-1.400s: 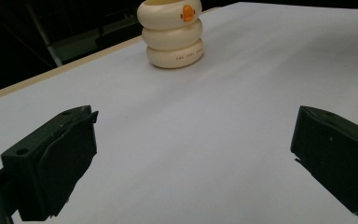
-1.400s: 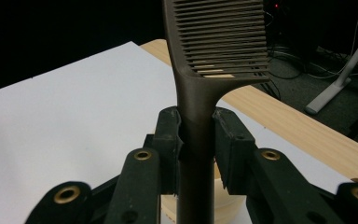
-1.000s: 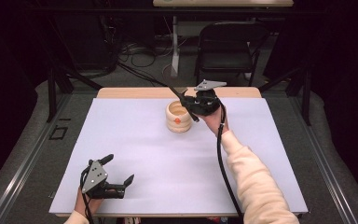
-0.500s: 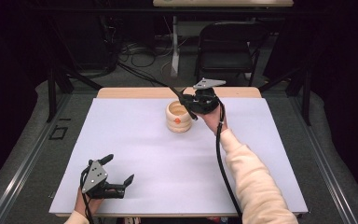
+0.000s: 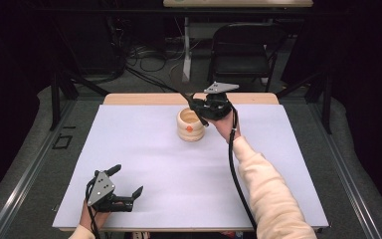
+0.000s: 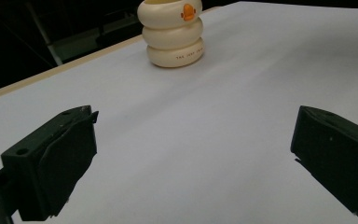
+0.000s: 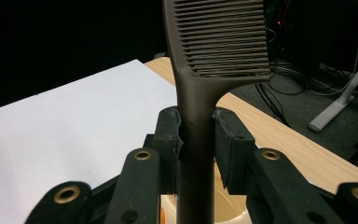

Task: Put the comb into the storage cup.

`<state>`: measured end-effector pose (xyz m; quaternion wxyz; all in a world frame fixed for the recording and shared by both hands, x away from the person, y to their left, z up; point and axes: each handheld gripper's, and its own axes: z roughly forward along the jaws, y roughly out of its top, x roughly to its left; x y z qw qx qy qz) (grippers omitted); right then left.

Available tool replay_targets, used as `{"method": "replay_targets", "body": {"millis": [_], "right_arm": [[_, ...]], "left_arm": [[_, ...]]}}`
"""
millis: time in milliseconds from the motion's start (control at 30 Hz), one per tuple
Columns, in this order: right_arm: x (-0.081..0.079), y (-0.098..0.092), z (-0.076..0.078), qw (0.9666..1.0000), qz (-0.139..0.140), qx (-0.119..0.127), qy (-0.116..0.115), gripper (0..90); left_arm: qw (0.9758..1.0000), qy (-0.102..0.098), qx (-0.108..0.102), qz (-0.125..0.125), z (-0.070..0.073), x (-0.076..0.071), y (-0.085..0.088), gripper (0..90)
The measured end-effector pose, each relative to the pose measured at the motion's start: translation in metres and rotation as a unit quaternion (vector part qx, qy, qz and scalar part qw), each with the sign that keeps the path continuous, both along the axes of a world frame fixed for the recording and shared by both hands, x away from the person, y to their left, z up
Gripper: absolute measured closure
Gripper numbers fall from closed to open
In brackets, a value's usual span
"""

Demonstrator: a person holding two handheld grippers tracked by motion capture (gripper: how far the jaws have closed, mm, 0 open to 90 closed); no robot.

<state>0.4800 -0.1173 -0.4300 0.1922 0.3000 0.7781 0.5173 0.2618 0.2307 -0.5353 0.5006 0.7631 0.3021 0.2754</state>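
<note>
at the near edge of the white table (image 5: 144,149), the left gripper (image 5: 127,191) rests low over the bare surface near the left corner, its jaws spread wide with nothing between them; the left gripper view looks out between the two black pads (image 6: 70,154) across the open sheet toward the far side. a hand (image 5: 90,219) under it comes in from the bottom edge. well apart from it, past the middle of the table toward the far edge, stands a cream cup (image 5: 191,125) made of three stacked rings, upright, with a small orange mark on its top ring; the same cup (image 6: 171,32) shows at the top of the left gripper view, with a line of small print on its lowest ring. over the cup's far right rim, the right gripper (image 5: 198,110) is clamped on the handle of a dark comb (image 7: 200,121), the pads pressing it from both sides. the comb runs up and away from the jaws, its toothed end (image 7: 226,39) out beyond the wooden table edge, while the lower end of its handle sits over the cup's open mouth (image 7: 228,207). a pale sleeve (image 5: 273,199) stretches from the bottom right to that gripper, a black cable (image 5: 236,174) trailing along it. beyond the table, a chair (image 5: 243,50) and floor cables (image 5: 144,55) sit in the dark.
</note>
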Motion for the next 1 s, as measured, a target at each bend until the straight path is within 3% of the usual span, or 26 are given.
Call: {"method": "replay_targets", "body": {"millis": [1000], "right_arm": [[0.007,0.013,0.006,0.9997,0.005,0.014,-0.017,72.1]], "left_arm": [[1.0,0.001,-0.002,-0.001,0.0,0.0,0.0,0.1]]}}
